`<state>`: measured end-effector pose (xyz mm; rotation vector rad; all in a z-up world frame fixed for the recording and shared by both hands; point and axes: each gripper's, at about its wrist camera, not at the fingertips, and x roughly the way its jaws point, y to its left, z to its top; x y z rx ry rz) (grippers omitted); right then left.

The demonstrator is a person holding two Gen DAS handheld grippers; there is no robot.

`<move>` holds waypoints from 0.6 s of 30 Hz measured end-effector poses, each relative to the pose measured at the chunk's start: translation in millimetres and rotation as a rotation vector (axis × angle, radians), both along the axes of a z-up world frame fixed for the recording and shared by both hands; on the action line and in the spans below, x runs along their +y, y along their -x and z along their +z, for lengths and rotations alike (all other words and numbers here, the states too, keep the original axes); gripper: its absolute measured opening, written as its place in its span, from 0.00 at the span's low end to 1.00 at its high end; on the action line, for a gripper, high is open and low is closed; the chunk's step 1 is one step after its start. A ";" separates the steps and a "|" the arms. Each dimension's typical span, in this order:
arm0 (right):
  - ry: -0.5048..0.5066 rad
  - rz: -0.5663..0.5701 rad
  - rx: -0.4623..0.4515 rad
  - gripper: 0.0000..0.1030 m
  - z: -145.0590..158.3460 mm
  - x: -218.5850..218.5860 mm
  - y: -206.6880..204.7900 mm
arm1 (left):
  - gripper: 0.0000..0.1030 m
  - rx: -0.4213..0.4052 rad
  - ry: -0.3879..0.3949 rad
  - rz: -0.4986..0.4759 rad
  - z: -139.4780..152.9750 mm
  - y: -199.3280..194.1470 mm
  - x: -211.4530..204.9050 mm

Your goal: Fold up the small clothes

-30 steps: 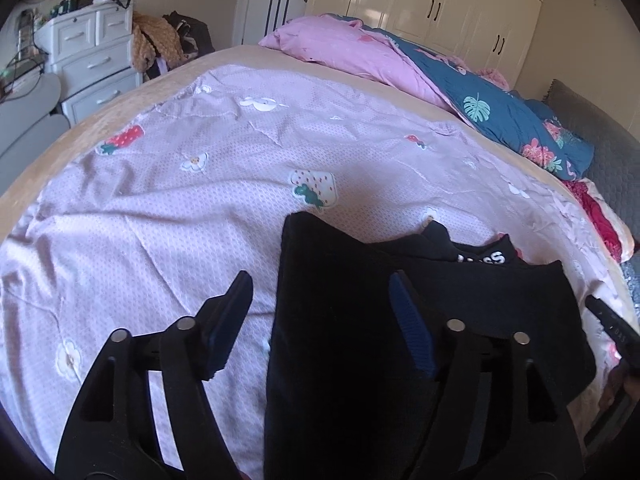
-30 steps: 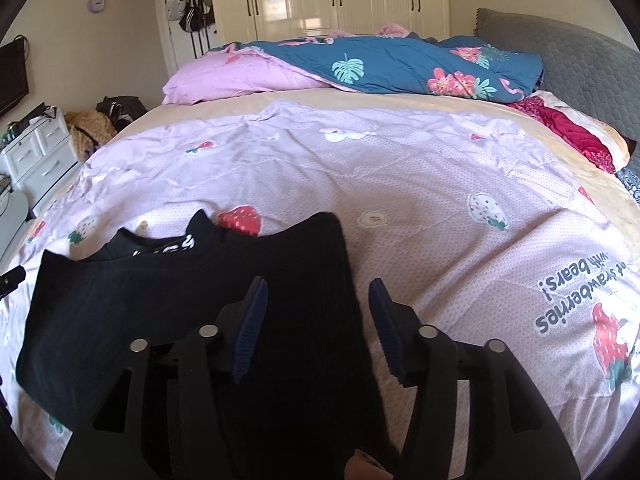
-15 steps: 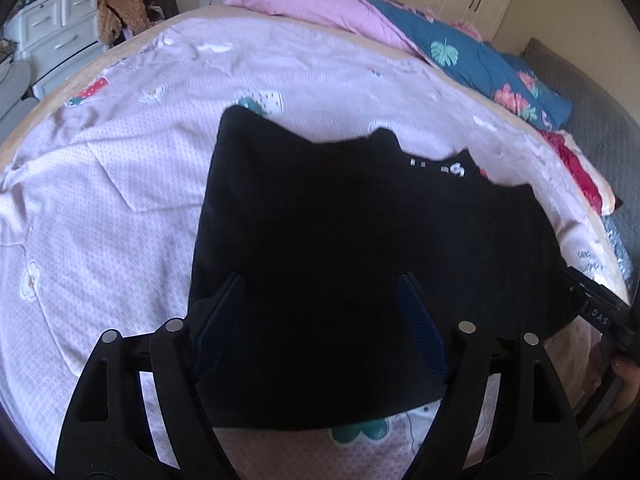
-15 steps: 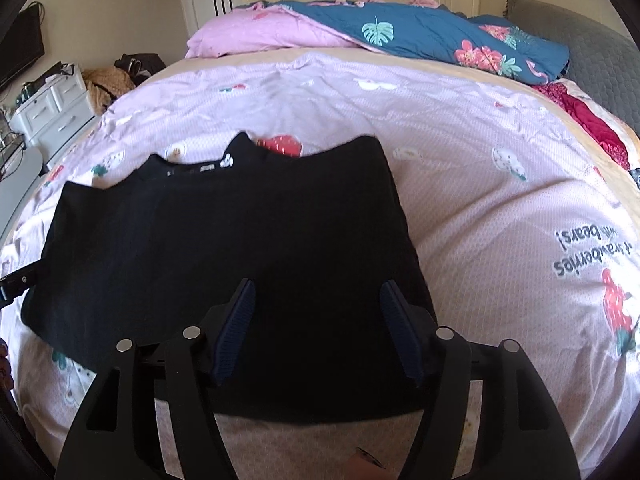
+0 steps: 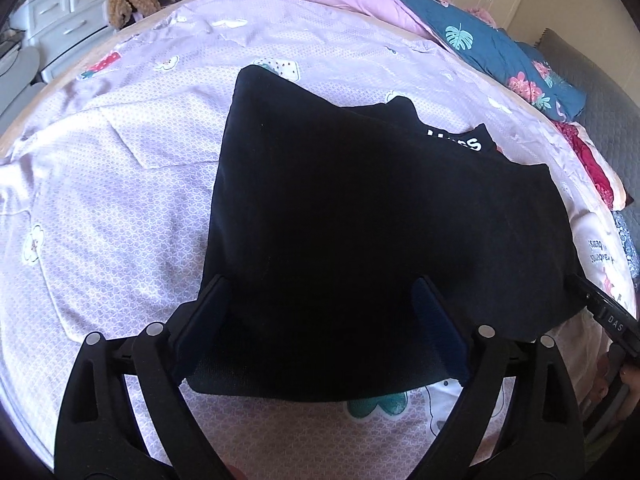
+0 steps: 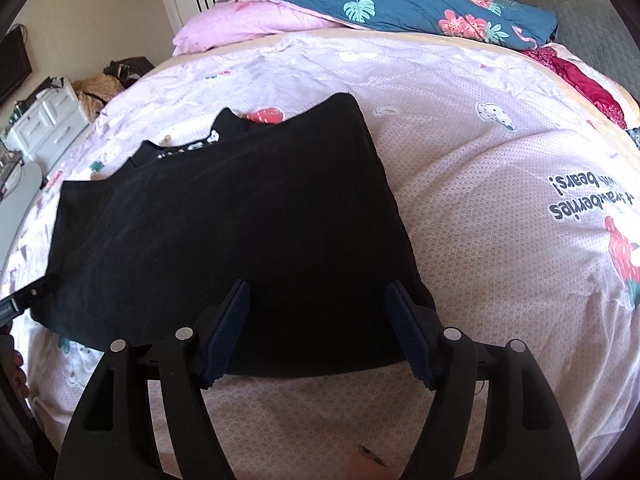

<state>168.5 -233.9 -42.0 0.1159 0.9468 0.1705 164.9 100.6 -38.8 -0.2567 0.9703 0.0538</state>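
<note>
garment: black garment (image 5: pixel 360 216) lay folded on the near part of the lilac bedspread (image 5: pixel 120 184) | tools: left gripper (image 5: pixel 320 320) and right gripper (image 6: pixel 318 328) spread, jaws just opening, pinching nothing | risk: pads near the fold's near edge could drag it open on withdrawal

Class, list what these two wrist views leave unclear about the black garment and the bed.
- Black garment: its white lettering is partly covered by the folded layer in both views, so it cannot be read.
- Folds: the dark cloth shows no layers, left wrist view.
- Right gripper: cut off at the frame edge, left wrist view.
- Sheet slogan: start cut off, right wrist view.
</note>
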 end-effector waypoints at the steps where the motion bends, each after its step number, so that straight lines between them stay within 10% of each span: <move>1: -0.012 0.000 -0.006 0.77 1.7 -1.2 1.1 | 0.83 -0.003 0.000 0.001 1.0 2.0 0.0; 18: 0.023 0.131 -0.146 0.96 32.9 36.2 24.9 | 0.91 -0.056 0.024 0.092 20.0 30.0 27.2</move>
